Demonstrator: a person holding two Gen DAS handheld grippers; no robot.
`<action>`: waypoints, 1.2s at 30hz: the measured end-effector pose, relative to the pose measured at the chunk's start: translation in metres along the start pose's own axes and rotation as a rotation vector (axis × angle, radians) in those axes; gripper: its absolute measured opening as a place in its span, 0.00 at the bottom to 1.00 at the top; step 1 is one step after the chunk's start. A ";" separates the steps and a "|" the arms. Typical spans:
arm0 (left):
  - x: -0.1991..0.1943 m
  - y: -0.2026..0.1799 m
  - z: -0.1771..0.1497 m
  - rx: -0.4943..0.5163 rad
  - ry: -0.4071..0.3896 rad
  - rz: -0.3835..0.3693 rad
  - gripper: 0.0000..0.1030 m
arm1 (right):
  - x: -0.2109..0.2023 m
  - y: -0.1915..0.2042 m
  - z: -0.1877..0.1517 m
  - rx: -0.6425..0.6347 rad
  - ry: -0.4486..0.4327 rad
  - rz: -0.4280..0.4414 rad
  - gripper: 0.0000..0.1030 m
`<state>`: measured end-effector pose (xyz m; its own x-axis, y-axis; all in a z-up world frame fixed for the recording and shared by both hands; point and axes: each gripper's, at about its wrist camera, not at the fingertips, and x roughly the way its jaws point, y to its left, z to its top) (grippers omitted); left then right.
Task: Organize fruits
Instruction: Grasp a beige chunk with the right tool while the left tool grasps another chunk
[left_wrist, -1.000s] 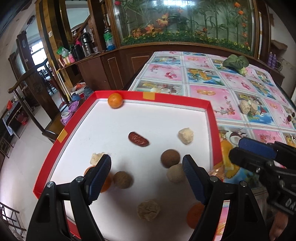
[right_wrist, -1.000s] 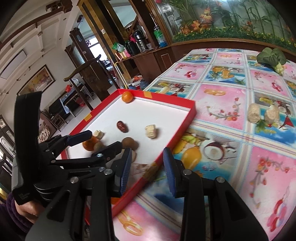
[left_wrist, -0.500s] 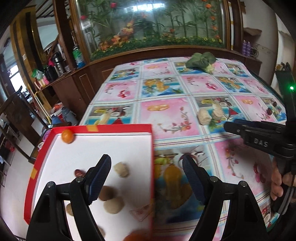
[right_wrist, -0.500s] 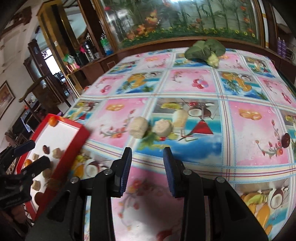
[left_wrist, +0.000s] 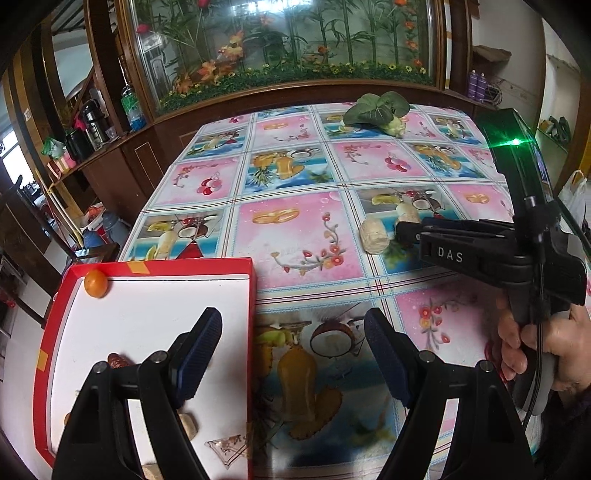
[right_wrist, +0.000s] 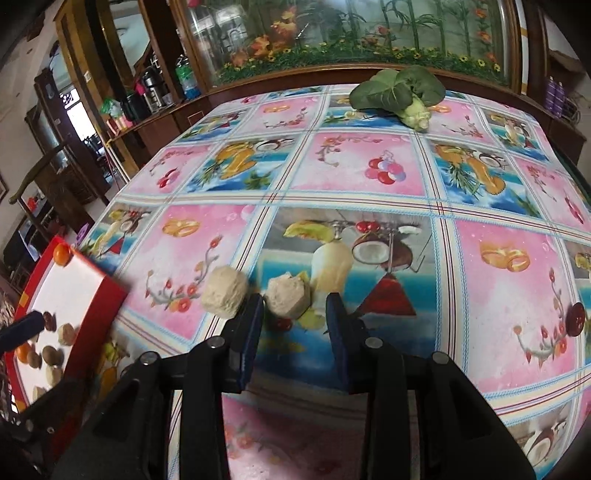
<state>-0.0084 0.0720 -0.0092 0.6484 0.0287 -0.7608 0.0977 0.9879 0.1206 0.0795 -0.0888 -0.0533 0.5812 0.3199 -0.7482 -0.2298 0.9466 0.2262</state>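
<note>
Spreading its blue-padded fingers apart at the bottom centre of the right wrist view, the right gripper (right_wrist: 294, 314) is seen open and holding nothing, with a pale cut fruit piece (right_wrist: 289, 298) lying just beyond the gap, nearer the left finger. A second pale fruit lump (right_wrist: 224, 291) is seen immediately left of that finger, near the first piece. A dark red round fruit (right_wrist: 575, 319) is found at the right edge of the frame, and a leafy green vegetable (right_wrist: 399, 92) at the top centre.

In the left wrist view, the left gripper (left_wrist: 293, 349) is held wide open and empty across the right edge of the red-rimmed white tray (left_wrist: 251, 332) in the lower left. An orange fruit (left_wrist: 96, 283) is seen in the tray's upper-left corner. The floral tablecloth (left_wrist: 295, 236) is seen under everything.
</note>
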 end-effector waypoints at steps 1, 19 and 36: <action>0.001 -0.001 0.001 0.000 0.003 -0.001 0.77 | 0.001 -0.002 0.002 0.005 -0.001 0.006 0.36; 0.033 -0.041 0.035 0.014 0.050 -0.023 0.77 | -0.001 -0.026 0.013 0.052 0.014 -0.023 0.28; 0.085 -0.056 0.054 -0.054 0.136 -0.064 0.57 | -0.032 -0.052 0.021 0.221 -0.065 0.048 0.28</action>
<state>0.0818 0.0106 -0.0461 0.5333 -0.0179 -0.8457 0.0924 0.9950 0.0372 0.0894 -0.1470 -0.0280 0.6246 0.3604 -0.6928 -0.0863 0.9136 0.3974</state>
